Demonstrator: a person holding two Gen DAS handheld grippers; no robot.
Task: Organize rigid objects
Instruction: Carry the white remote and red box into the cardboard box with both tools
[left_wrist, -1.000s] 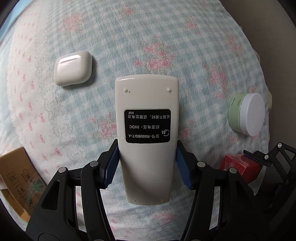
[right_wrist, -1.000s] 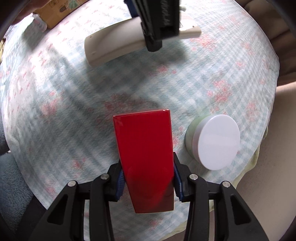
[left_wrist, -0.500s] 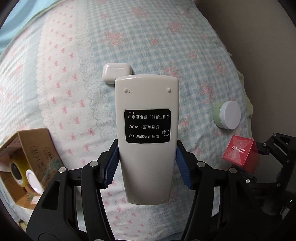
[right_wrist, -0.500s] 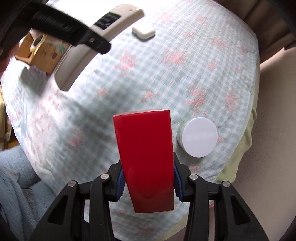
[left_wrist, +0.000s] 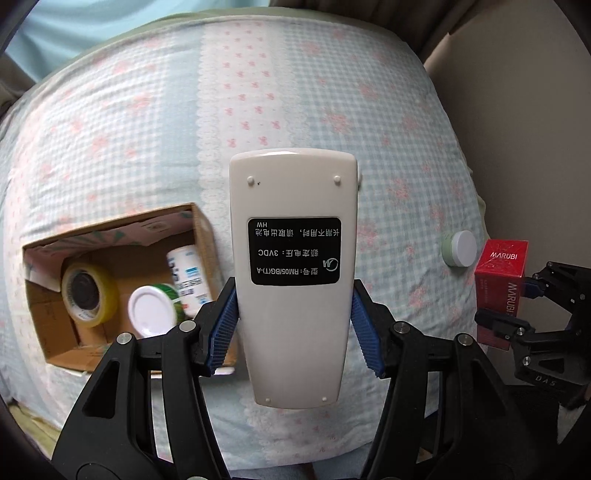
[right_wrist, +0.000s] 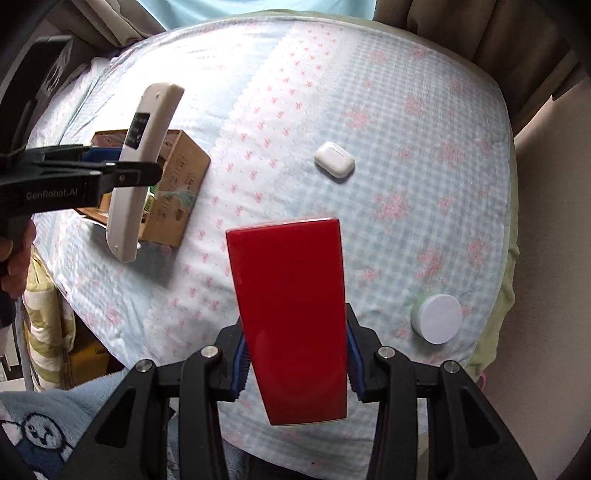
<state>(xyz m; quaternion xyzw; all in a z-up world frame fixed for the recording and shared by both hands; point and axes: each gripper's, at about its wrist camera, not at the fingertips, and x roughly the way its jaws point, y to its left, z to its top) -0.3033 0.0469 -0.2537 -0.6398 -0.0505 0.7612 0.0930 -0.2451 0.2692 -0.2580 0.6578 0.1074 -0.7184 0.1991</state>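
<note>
1 earbud case (right_wrist: 334, 161) hides behind the gripped remote (left_wrist: 293, 273) in left view.

Bedspread (right_wrist: 388, 110): pale blue-and-white check with pink flowers, one white strip of small pink bows. Remote (left_wrist: 293, 273): cream back, black label, white print. Box (right_wrist: 291, 314): glossy red. Earbud case (right_wrist: 334, 160): white. Jar (right_wrist: 437, 317): pale green, white lid. Carton (left_wrist: 122, 236): brown cardboard. Tape roll (left_wrist: 88, 293): yellow.

Both cameras look down from high above the bed (left_wrist: 332, 92). The left one sits over the cardboard box (left_wrist: 122, 280), the right one nearer the bed's edge. Both see the box (right_wrist: 177, 192) and the round white-lidded jar (right_wrist: 439, 323).
</note>
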